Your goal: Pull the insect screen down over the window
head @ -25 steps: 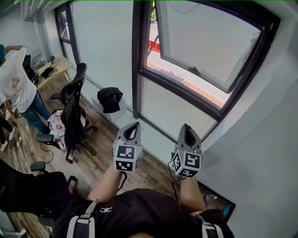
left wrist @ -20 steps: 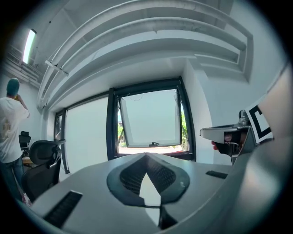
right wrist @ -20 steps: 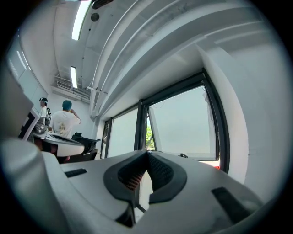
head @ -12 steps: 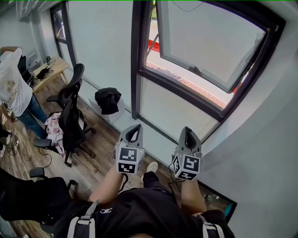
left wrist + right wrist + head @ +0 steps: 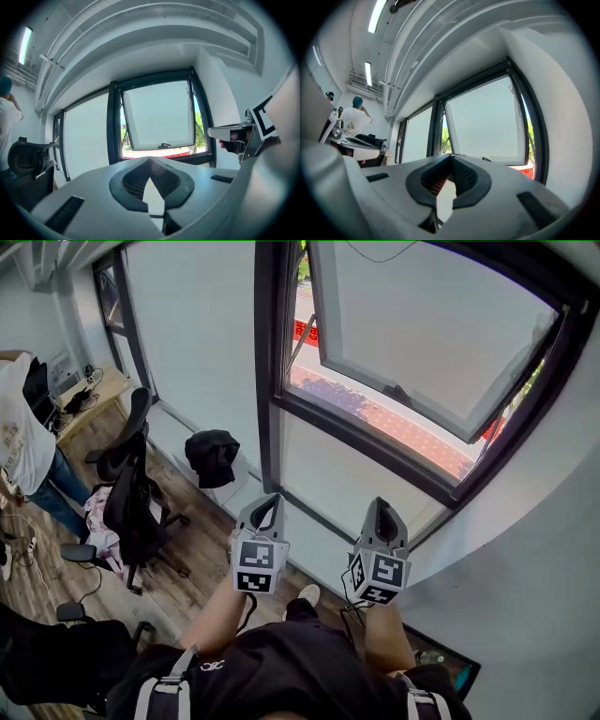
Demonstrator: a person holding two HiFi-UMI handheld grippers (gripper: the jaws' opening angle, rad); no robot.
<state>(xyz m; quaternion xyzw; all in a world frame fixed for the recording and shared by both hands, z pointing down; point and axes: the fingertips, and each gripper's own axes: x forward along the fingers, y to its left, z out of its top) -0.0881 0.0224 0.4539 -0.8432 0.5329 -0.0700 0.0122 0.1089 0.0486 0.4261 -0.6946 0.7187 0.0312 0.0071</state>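
A: Jaws?
B: The left gripper (image 5: 269, 501) has them together, nothing between. The right gripper (image 5: 382, 507) is the same.
A: Where's the window?
B: The window (image 5: 412, 343) is ahead, above both grippers, its sash tilted open outward. The insect screen can't be made out.

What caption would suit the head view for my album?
Both shut and empty, the left gripper and right gripper point toward the tilted-open window.

Your left gripper (image 5: 149, 160) has its jaws pressed together. Ahead of you the window (image 5: 159, 115) stands tilted open, your right gripper (image 5: 234, 136) off to its right
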